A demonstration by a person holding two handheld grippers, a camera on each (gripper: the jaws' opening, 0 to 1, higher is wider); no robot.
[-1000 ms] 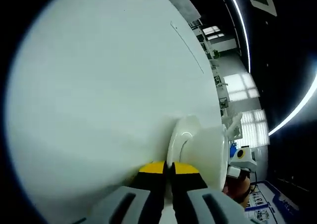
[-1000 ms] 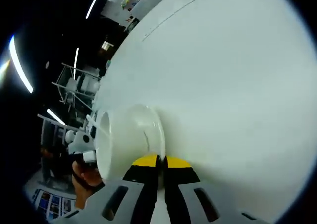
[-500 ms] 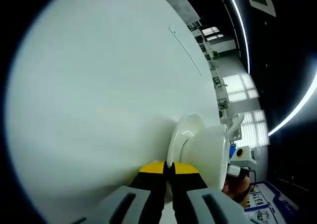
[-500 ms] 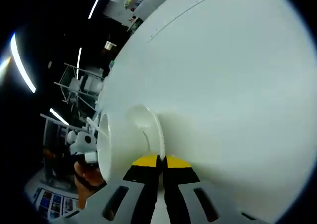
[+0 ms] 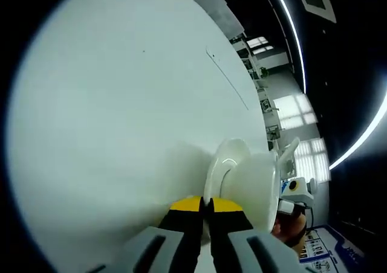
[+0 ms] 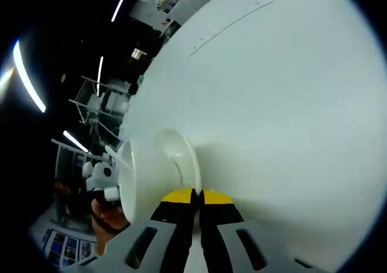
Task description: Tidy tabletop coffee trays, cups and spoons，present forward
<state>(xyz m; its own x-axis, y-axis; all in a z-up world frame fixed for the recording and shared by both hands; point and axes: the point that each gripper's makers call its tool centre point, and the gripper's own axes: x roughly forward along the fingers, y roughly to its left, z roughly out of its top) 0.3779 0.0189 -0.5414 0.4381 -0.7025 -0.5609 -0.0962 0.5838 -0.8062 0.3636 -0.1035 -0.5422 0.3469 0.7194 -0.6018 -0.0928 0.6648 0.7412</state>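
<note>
With both the left gripper (image 5: 205, 204) and right gripper (image 6: 195, 196) clamped on the saucer (image 5: 219, 164) under the cup (image 6: 142, 179), we judge setting it forward on the table (image 5: 121, 104) remains

A plain white counter (image 5: 121, 104) carries a white saucer (image 5: 221, 170) with a white cup (image 5: 257, 185) near its edge.

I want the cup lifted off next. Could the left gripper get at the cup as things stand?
Probably not right away. The left gripper has its jaws pinched on the saucer rim, so it is occupied. The cup sits just beyond on the saucer, with nothing between.
</note>
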